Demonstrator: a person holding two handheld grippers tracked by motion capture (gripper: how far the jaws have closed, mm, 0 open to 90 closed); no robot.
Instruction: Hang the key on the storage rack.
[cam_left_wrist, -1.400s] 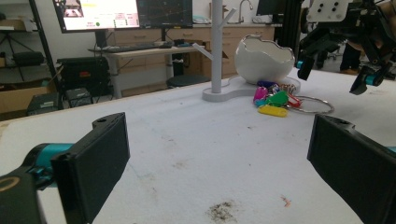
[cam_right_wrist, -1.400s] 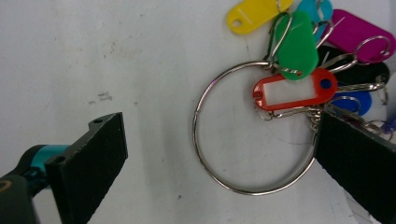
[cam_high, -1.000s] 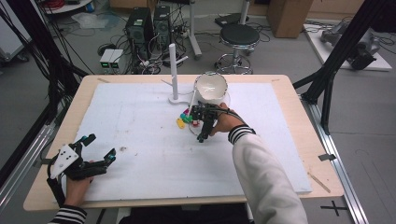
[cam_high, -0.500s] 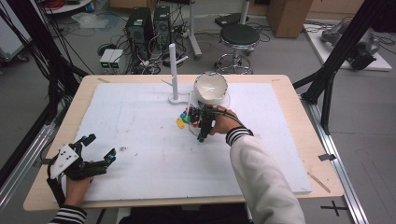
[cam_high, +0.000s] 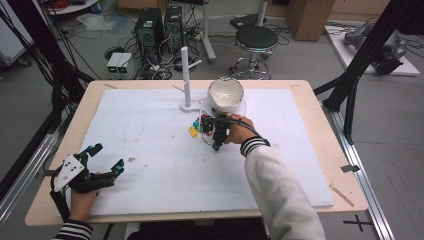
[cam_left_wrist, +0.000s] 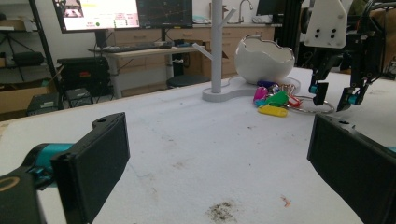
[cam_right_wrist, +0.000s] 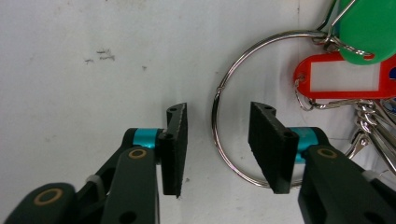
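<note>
- Right gripper (cam_right_wrist: 217, 140) pointing down at the tabletop (cam_high: 150, 150), jaws having just been closing, now part-way in and straddling the near arc of the key ring (cam_right_wrist: 224, 79); pads not yet pressing on the wire, so no grip so far.
- Same right gripper (cam_high: 218, 134) near the middle of the tabletop in the high view, hand behind it, striped cuff and white sleeve (cam_high: 280, 190) running back to the near edge.
- Key ring lying flat on the white mat, carrying a red tag (cam_right_wrist: 343, 77) and a green tag (cam_right_wrist: 369, 28) at its far side, with smaller rings and clasps trailing off beside them.
- Coloured tags (cam_left_wrist: 273, 100) in a small heap just beside the base of the white peg stand (cam_left_wrist: 216, 51) and close to the white bowl (cam_left_wrist: 264, 58).
- Judged stage: approach done, closing under way; pinch, lift and carry all left to do, likely toward the stand or the bowl.
- Left gripper (cam_high: 102, 159) resting near the front left corner, jaws spread wide with nothing between them, well apart from the keys.
- Plenty of bare mat to the left and front; tight only behind the ring, with stand base and bowl near, so a straight upward lift looks safest.
</note>
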